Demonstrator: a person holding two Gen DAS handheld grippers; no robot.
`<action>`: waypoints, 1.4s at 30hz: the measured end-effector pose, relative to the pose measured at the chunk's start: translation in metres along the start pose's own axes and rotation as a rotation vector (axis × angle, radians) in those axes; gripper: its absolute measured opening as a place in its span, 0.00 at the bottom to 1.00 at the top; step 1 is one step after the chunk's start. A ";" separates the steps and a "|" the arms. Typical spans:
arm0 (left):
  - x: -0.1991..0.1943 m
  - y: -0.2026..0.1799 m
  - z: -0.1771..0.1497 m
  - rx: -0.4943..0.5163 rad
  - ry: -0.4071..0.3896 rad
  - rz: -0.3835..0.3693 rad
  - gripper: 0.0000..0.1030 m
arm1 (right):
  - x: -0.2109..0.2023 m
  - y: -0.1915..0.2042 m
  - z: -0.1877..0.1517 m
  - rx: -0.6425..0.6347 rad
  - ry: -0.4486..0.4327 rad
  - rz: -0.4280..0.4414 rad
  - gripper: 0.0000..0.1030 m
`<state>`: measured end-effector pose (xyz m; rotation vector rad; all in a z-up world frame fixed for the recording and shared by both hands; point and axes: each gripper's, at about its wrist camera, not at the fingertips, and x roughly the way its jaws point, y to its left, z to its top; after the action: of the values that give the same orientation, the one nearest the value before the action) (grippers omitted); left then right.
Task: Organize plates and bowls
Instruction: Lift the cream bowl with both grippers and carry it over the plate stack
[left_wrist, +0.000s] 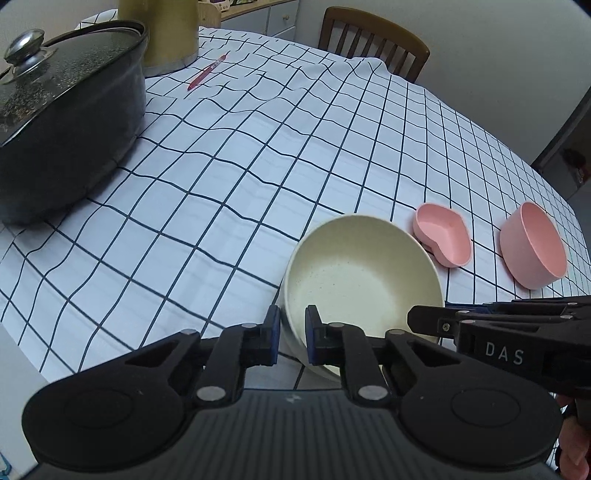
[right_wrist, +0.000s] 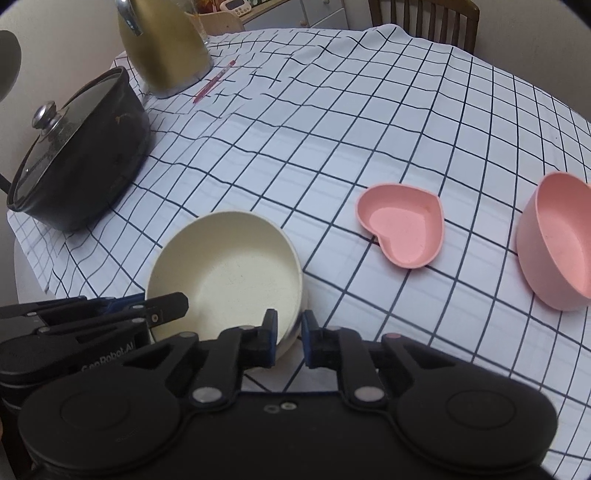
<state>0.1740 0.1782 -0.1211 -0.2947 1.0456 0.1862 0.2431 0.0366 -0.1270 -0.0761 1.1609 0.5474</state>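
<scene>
The left gripper (left_wrist: 291, 334) pinched the cream bowl's (left_wrist: 364, 275) rim; the right gripper (left_wrist: 424, 321) reached its other side.

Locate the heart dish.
The heart dish sits on the checked cloth, right of centre in both views, between the cream bowl and the round pink bowl.

Two round bowls (right_wrist: 225, 273), one heart dish (right_wrist: 402, 229), one pot (right_wrist: 81, 177), one pen (right_wrist: 214, 82)
</scene>
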 end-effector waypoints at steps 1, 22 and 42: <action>-0.004 0.000 -0.002 0.004 0.000 0.000 0.13 | -0.002 0.001 -0.002 0.005 0.004 0.001 0.11; -0.044 0.028 -0.068 0.033 0.100 0.004 0.13 | -0.026 0.044 -0.072 0.000 0.101 0.026 0.12; -0.048 0.033 -0.077 0.053 0.103 0.019 0.13 | -0.028 0.049 -0.077 0.003 0.104 0.019 0.22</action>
<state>0.0776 0.1839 -0.1202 -0.2486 1.1534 0.1619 0.1475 0.0432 -0.1234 -0.0915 1.2647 0.5640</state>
